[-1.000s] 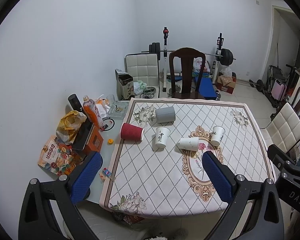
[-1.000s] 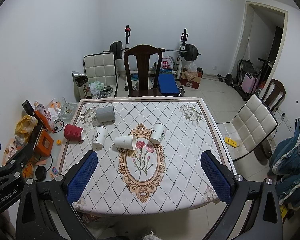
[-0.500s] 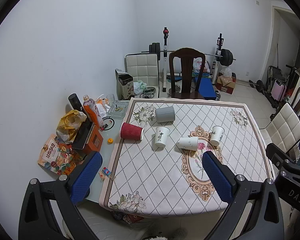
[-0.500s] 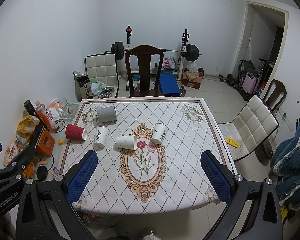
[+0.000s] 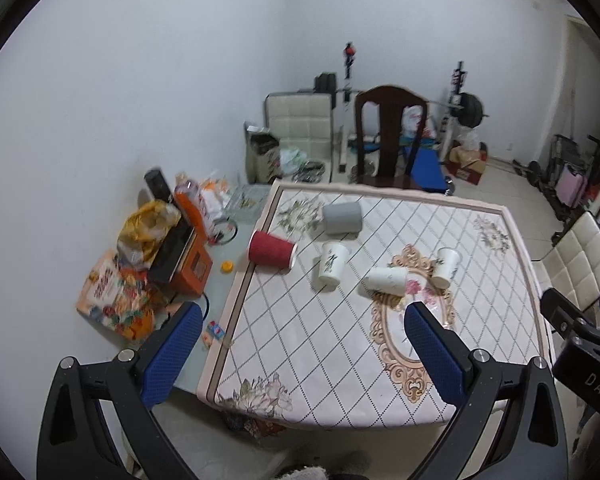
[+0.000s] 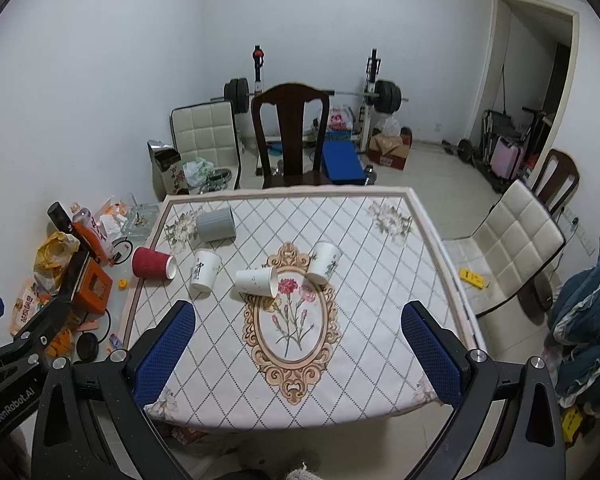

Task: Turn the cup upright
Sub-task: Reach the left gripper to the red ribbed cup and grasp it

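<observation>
Well ahead of both my claws sits the table [image 6: 380, 320], its patterned cloth bare at the near end. My left claw [image 5: 300, 354] hangs wide apart and holds nothing; my right claw [image 6: 298, 354] is just as wide and also holds nothing. Beyond the table I see a dark wooden chair [image 6: 290, 136]. Far forward of my right claw, left to right, lie a gray cup [image 6: 216, 225], a red cup [image 6: 152, 263] and a white cup [image 6: 255, 281], all on their sides. Two more paper cups [image 6: 205, 271] [image 6: 324, 262] flank that white one, both mouth-down.
</observation>
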Action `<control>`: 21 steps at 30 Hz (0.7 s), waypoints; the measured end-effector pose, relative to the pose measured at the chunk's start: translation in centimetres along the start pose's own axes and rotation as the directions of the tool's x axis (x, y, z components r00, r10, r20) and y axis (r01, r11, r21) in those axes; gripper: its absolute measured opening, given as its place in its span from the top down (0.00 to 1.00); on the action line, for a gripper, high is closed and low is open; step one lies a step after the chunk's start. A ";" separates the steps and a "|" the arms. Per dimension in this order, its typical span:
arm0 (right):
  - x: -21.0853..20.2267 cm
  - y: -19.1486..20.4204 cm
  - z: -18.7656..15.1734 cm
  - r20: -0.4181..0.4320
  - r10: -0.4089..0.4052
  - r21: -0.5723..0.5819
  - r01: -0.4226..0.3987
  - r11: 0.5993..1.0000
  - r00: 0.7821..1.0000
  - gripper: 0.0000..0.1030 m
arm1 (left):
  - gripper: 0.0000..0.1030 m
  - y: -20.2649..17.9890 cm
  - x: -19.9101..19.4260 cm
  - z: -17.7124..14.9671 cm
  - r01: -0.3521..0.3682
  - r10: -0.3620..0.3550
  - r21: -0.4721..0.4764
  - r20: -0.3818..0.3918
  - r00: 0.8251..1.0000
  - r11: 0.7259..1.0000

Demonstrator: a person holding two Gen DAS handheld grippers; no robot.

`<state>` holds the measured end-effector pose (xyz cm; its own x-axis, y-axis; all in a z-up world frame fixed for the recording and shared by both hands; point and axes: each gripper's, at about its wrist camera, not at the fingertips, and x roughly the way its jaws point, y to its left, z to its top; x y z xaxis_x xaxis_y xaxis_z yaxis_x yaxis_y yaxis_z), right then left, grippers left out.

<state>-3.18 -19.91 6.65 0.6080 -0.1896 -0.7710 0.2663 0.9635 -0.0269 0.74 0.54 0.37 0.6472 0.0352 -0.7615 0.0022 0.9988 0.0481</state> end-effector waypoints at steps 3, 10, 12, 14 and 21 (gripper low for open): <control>3.7 0.3 -0.3 -0.060 0.005 -0.005 -0.005 1.000 0.998 0.00 | 0.00 1.0 3.2 -0.3 -0.051 0.048 -0.042 -0.070 0.996 0.998; 15.8 2.0 -2.7 -0.280 0.001 -0.001 -0.001 1.000 0.960 0.00 | 0.00 4.6 14.0 -1.7 -0.147 0.113 -0.104 -0.273 0.955 0.984; 19.8 3.0 -3.7 -0.349 -0.011 -0.009 0.009 1.000 0.937 0.00 | 0.00 5.8 17.7 -1.8 -0.150 0.099 -0.131 -0.335 0.937 0.980; 23.4 3.9 -4.7 -0.396 -0.033 -0.016 0.029 0.999 0.918 0.00 | 0.00 6.7 21.8 -1.6 -0.145 0.069 -0.162 -0.399 0.914 0.976; 34.3 6.9 -6.3 -0.524 -0.050 0.055 0.093 0.994 0.850 0.00 | 0.00 9.4 34.9 0.4 -0.095 -0.107 -0.349 -0.517 0.849 0.932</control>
<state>14.78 -18.56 -23.96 0.1116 -0.1106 -0.9876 0.3621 0.9300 -0.0632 23.61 11.11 -25.51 0.1550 -0.0603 -0.9861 -0.3251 0.9394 -0.1085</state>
